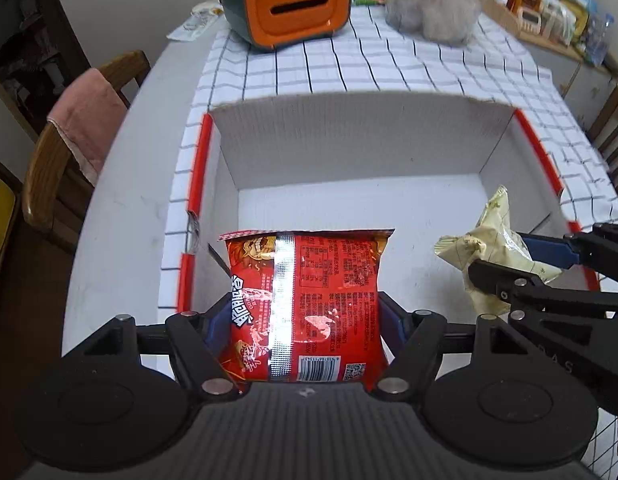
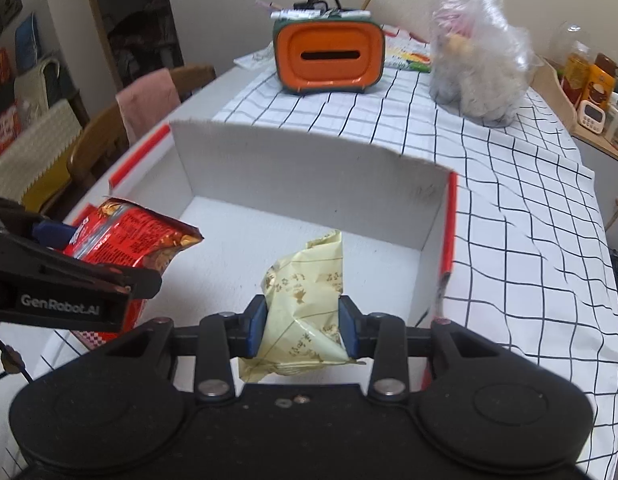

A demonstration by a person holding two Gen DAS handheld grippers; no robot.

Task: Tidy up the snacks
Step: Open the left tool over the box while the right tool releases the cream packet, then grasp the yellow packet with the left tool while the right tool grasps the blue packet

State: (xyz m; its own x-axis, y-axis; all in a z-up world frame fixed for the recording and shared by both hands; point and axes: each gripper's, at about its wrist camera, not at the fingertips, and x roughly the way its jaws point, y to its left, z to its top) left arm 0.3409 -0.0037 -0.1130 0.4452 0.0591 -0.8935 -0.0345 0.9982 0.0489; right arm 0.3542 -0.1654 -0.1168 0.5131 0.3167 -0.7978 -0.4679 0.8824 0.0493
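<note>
left wrist view shows the left gripper [image 1: 305, 320] closed on a glossy red snack packet [image 1: 305, 308], pinched by its crinkly foil sides and held over the near left of the open white cardboard box [image 1: 349, 140], likely so it can be dropped in flat. in the right wrist view the right gripper [image 2: 303, 324] is clamped on a crumpled pale yellow packet [image 2: 305, 304], soft and creased, above the box's near right, so each snack seems bound for its own side of the smooth, red-edged box on the checked tablecloth [image 2: 509, 240].
</note>
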